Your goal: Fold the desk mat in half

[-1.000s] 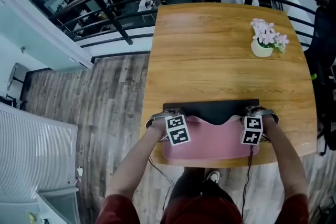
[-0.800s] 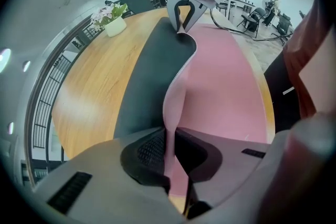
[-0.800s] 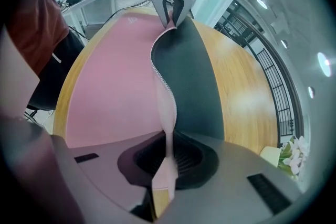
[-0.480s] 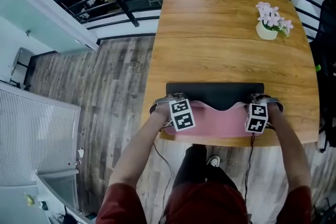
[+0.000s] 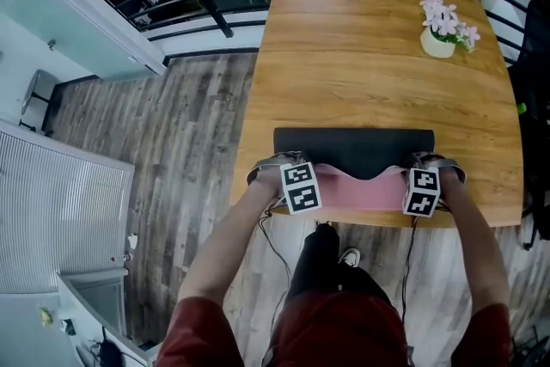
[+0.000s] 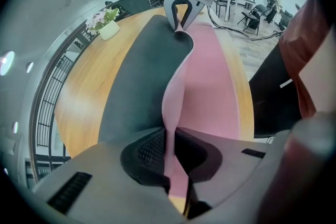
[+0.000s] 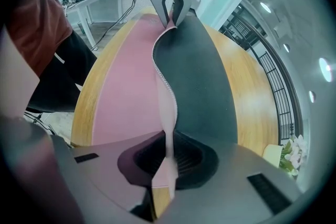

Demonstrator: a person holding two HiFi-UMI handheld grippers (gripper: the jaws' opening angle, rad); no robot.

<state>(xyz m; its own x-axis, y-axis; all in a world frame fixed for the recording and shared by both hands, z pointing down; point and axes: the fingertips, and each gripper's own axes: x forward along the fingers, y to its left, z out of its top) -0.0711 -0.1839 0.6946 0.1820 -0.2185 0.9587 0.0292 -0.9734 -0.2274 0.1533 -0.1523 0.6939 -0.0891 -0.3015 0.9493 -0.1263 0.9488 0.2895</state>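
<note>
Head view shows the desk mat (image 5: 352, 149) lying crosswise along the near side of the desk (image 5: 369, 47), its long axis running left to right between both hands. In the gripper views the left tongs (image 6: 170, 152) and the right tongs (image 7: 169, 155) are each nearly closed, pinching one corner of the raised edge, dark face up. A pink strip lies uncovered between that held edge and the desk's near rim, so the fold likely finishes by drawing both corners evenly toward the person.
</note>
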